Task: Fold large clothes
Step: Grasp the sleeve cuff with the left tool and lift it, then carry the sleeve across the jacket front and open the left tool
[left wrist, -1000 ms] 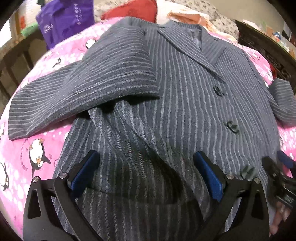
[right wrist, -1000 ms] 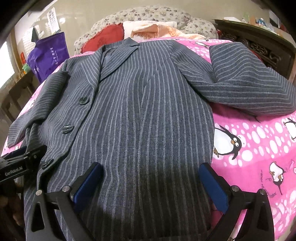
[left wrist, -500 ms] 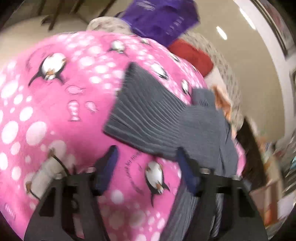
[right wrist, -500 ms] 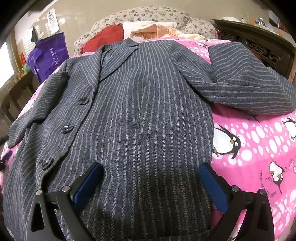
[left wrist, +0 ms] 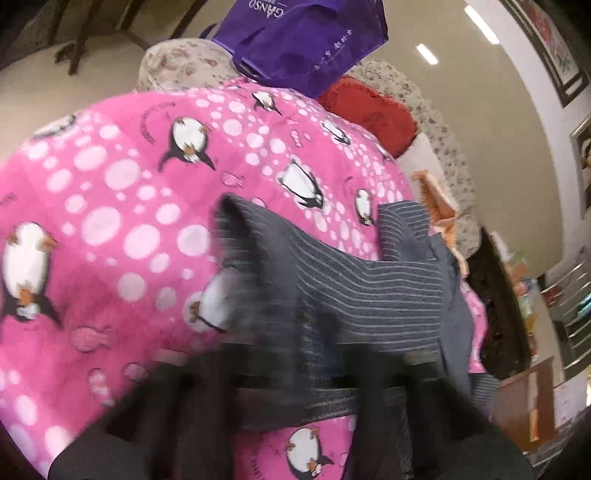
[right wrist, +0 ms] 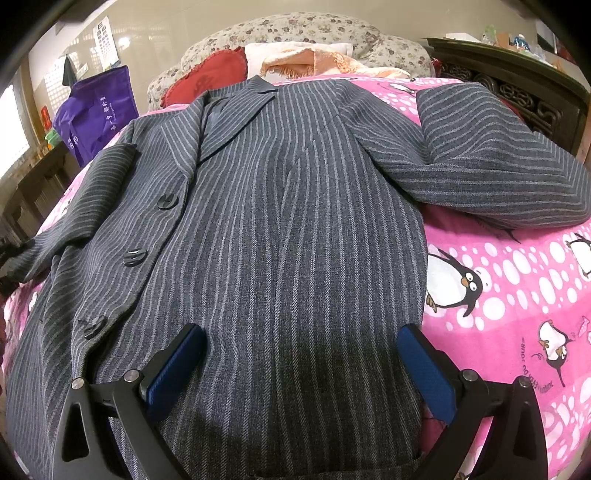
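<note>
A grey pinstriped jacket lies face up on a pink penguin blanket, buttons at its left. My right gripper hovers open over the jacket's lower front, blue pads well apart with only flat cloth beneath them. In the left wrist view the picture is blurred by motion. The jacket's sleeve runs down between the dark fingers of my left gripper, whose jaws are closing onto the sleeve end. The pads themselves are hidden by cloth and blur. The other sleeve lies bent on the blanket at the right.
A purple bag stands past the blanket's far edge, with a red cushion and flowered pillows at the head. Dark carved wooden furniture borders the right side. Pink blanket spreads left of the sleeve.
My left gripper left the jacket's lower front, swung out to the sleeve end while rolling, and closed from wide open. The right gripper and the jacket body stayed put.
</note>
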Demonstrator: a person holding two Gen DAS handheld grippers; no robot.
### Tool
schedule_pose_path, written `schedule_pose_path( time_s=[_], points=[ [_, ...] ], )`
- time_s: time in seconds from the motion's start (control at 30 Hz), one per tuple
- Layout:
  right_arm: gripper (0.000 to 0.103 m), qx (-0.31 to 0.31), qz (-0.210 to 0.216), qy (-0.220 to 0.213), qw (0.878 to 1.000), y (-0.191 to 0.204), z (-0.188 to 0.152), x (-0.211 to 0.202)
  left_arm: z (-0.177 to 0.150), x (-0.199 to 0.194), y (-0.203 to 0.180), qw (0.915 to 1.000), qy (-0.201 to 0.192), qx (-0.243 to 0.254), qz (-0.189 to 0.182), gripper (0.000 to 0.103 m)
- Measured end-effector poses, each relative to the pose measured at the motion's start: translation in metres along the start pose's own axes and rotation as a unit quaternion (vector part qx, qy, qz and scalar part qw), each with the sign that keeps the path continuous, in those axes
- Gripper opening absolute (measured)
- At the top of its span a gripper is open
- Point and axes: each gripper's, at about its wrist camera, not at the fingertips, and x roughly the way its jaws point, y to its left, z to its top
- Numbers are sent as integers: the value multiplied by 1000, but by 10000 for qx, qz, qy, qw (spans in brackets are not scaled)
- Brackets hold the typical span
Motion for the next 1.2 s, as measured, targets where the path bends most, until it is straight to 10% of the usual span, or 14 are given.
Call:
schedule_pose_path(
  time_s=[0.27, 0.5, 0.77, 0.97, 1.2],
  points=[
    [103, 20, 35, 143, 9999, -2, 0, -4, 57, -131, 10, 9765, -1903, 146, 997, 3],
    [102, -66, -567, 249, 9981, -31, -2, -44, 81, -156, -8, 9722, -2016, 444, 1105, 3],
    [102, 425, -2050, 346, 9772, -85, -12, -58, 19, -31, -192, 9785, -874, 1759, -622, 3],
    [102, 97, -1916, 203, 9812, -46, -36, -42, -96, 87, -332, 9482, 513, 2662, -1657, 3],
    [103, 913, -1038, 379, 9897, -79, -40, -39, -188, 177, -349, 9248, 1693, 2995, -1627, 3]
  ],
)
